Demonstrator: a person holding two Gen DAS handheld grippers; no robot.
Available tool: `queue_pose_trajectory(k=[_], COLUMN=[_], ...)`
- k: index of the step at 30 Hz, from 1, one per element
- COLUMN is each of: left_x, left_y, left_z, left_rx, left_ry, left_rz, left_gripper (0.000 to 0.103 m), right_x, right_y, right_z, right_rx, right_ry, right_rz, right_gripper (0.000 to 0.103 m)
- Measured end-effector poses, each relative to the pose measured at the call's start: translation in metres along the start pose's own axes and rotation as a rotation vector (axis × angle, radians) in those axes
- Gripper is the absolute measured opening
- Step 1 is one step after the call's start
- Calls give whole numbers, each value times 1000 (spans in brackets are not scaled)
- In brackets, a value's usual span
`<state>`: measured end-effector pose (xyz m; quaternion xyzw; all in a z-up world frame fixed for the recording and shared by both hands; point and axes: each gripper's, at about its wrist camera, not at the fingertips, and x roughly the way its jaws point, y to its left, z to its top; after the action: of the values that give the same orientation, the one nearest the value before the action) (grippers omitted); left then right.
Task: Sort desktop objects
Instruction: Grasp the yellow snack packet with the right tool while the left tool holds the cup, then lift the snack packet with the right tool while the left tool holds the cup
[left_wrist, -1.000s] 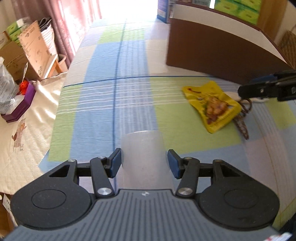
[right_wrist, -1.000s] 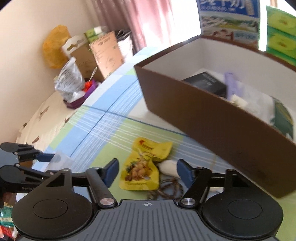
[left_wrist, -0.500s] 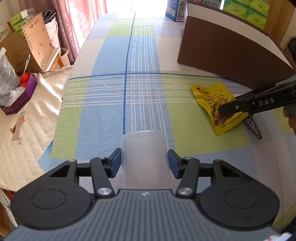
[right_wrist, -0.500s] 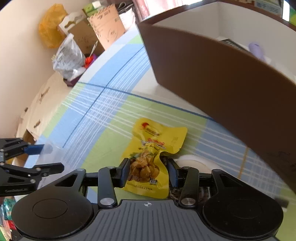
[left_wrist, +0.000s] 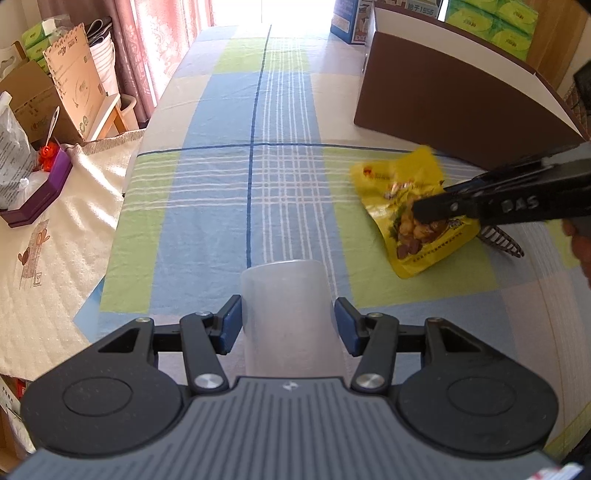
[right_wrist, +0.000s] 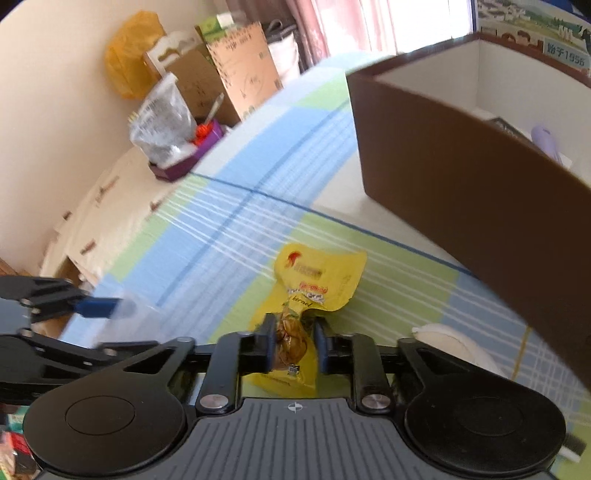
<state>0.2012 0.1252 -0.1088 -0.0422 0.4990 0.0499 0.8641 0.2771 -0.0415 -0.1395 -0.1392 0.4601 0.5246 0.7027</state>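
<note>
A translucent plastic cup (left_wrist: 290, 314) sits between the blue pads of my left gripper (left_wrist: 288, 325), which is shut on it above the checked tablecloth. My right gripper (right_wrist: 294, 345) is shut on a yellow snack pouch (right_wrist: 314, 284), squeezing its middle and lifting it off the cloth. In the left wrist view the same yellow snack pouch (left_wrist: 406, 206) hangs tilted from the right gripper (left_wrist: 421, 212) at the right. The left gripper (right_wrist: 99, 308) with the cup shows at the left edge of the right wrist view.
A big brown box (right_wrist: 461, 177) with white inner walls stands at the back right and holds several items. A white pebble-like object (right_wrist: 448, 341) and a dark patterned cord (left_wrist: 500, 240) lie near it. A purple tray (left_wrist: 40, 192) and cardboard boxes (left_wrist: 74, 88) sit left of the table.
My right gripper came down over the yellow pouch, shut on it and raised it off the cloth. My left gripper kept the cup and drew back a little.
</note>
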Motion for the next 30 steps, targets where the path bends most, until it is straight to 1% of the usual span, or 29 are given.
queue_pose_trajectory(k=[4, 17, 30], left_x=[-1, -15, -34], left_y=[-3, -19, -53], left_z=[1, 13, 32], left_rx=[11, 52, 116], left_ry=[-6, -59, -126], left_rz=[-8, -34, -88], left_gripper=[49, 49, 49], right_x=[-12, -70, -128], right_y=[9, 1, -5], right_z=[-3, -23, -39], right_rx=[-26, 71, 133], right_ry=[-18, -107, -196], right_rz=[-26, -53, -82], right_gripper=[13, 13, 13])
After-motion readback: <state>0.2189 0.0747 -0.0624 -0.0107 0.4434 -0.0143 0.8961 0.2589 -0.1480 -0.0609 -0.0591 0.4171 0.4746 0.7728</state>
